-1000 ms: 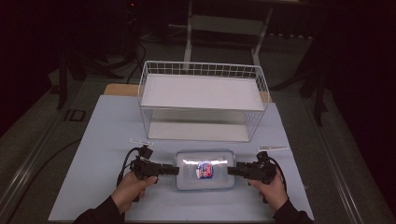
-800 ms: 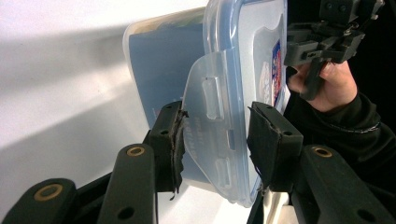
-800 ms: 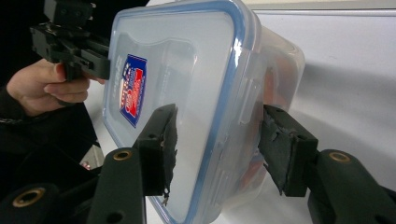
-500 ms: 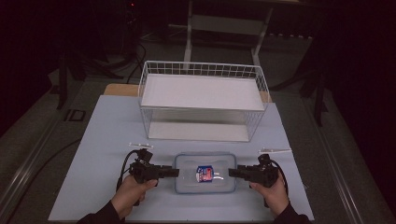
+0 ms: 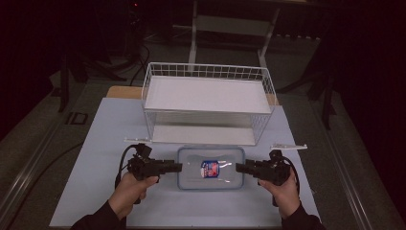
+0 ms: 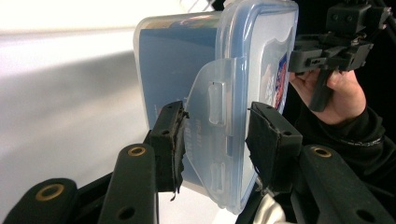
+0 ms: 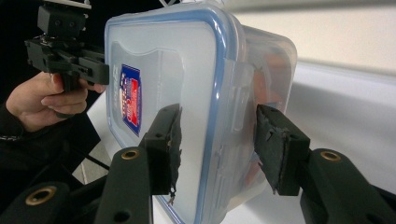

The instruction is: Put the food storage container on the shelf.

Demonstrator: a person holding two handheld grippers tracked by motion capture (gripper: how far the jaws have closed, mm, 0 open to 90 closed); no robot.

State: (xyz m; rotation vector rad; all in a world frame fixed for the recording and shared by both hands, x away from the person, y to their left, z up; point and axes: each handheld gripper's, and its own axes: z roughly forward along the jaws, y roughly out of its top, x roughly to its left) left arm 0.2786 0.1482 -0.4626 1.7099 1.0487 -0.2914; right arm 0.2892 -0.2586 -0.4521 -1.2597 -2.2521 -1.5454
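A clear plastic container with a blue-rimmed lid and a red-and-blue label hangs level above the table, in front of the basket. My left gripper is shut on its left end, the pads on either side of the latch flap. My right gripper is shut on its right end; its jaws have just been closing with that end between them. The left gripper view shows the container edge-on with the right gripper beyond it. In the right gripper view, the container has the left gripper behind it.
A white wire basket with a white floor stands just beyond the container, on the pale blue table mat. Cables trail from both grippers. Dark floor and stand legs surround the table.
Both hands have raised the container off the mat, and it now sits a little closer to the basket in the high view. Both grips stay at its ends.
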